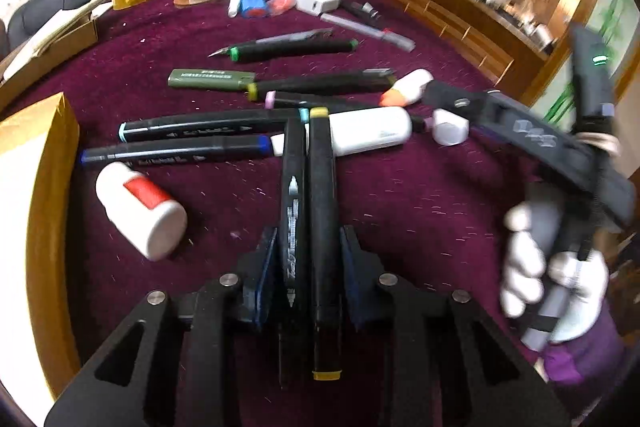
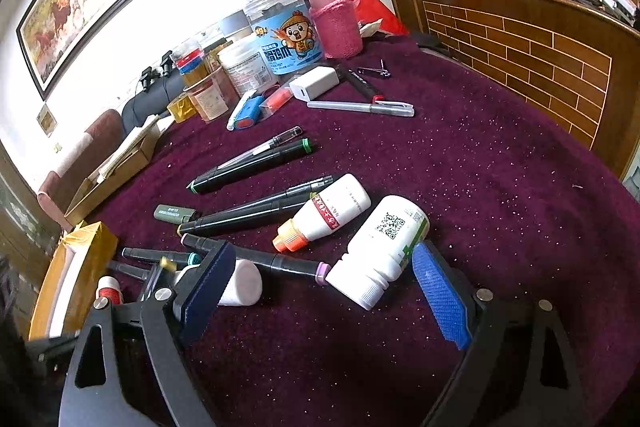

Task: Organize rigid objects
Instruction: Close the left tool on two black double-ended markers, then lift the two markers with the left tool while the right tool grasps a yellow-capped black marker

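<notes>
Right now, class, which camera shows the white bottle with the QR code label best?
The right wrist view: the QR-code bottle lies whole between the right gripper's open fingers, label up. The left wrist view shows only its white cap end.

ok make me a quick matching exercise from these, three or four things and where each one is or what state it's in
1. left gripper
2. right gripper
3. orange-capped bottle
4. pink flask

a. standing upright at the back
b. shut on two markers
c. lying on its side among the markers
d. open around a white bottle

Pairs: 1-b, 2-d, 3-c, 4-a
</notes>
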Motion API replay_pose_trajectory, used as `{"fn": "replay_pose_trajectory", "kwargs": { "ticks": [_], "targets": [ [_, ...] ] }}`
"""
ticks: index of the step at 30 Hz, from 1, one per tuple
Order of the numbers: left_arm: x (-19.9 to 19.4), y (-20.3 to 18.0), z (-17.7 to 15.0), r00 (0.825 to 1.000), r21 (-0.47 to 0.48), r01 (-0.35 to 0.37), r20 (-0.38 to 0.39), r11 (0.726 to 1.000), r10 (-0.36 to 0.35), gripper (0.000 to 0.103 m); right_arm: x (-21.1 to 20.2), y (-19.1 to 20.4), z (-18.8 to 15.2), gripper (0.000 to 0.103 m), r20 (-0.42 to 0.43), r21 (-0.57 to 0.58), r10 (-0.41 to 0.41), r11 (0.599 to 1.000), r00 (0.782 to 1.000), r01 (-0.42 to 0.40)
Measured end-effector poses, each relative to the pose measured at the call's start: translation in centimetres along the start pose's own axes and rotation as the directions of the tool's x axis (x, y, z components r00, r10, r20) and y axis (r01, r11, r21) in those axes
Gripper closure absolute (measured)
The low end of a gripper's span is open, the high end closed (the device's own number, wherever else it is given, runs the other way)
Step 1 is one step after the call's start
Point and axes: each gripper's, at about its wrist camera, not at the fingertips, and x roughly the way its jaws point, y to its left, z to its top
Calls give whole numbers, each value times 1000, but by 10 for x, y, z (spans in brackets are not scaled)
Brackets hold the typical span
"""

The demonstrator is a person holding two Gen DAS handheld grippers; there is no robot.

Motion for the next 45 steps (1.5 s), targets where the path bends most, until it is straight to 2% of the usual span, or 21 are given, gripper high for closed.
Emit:
{"fn": "replay_pose_trajectory", "kwargs": {
  "ticks": [3,4,7,11,12,16,22,24,29,31,34,37,40,42,45],
  "targets": [
    [-11,4,-2,999,-34,32,39,999,-31,69,0,-1,0,16,-5,4,6,1000,1000,-6],
    [-13,8,-2,998,-47,36,50,998,-34,65,0,-2,0,16,-7,6,8,1000,1000,-8],
    [1,17,2,1000,-66,10,24,998,-8,64,1,-3,-1,16,-10,11,8,1000,1000,-8],
    [12,13,-5,1000,-43,11,-12,999,-12,64,2,-2,-1,16,-13,11,8,1000,1000,-8],
    [14,10,-7,1000,-32,-7,-16,999,7,63,2,-2,-1,16,-13,11,8,1000,1000,-8],
    [15,10,-5,999,-36,-44,-12,998,43,63,2,-2,-1,16,-14,12,8,1000,1000,-8],
    [16,15,-5,999,-60,-33,-15,998,32,63,3,-2,-2,16,-17,13,5,1000,1000,-5],
    [16,19,-10,997,-59,-60,-46,996,58,65,3,-2,-3,16,-15,17,4,1000,1000,-4],
    [15,5,-17,987,35,-154,-33,987,156,67,4,-1,-4,16,-22,12,2,1000,1000,-2],
    [22,-5,-15,978,71,-207,-19,976,209,66,5,-1,-4,16,-23,12,1,1000,1000,-1],
    [28,-12,-12,974,69,-227,17,971,227,66,5,-2,-4,16,-25,17,-3,1000,1000,3],
    [27,-8,-11,984,44,-176,41,983,174,91,6,-1,-4,16,-28,13,-3,1000,1000,3],
    [13,5,-17,994,-38,-92,59,995,94,91,2,6,-4,16,-54,-26,1,1000,999,-3],
    [-3,12,-21,993,-68,-67,89,995,73,91,-12,14,-7,16,-68,-53,18,998,998,-21],
    [-29,26,-28,990,-123,-27,137,992,44,91,-25,36,-19,16,-132,-129,37,990,991,-54]
  ]
}}
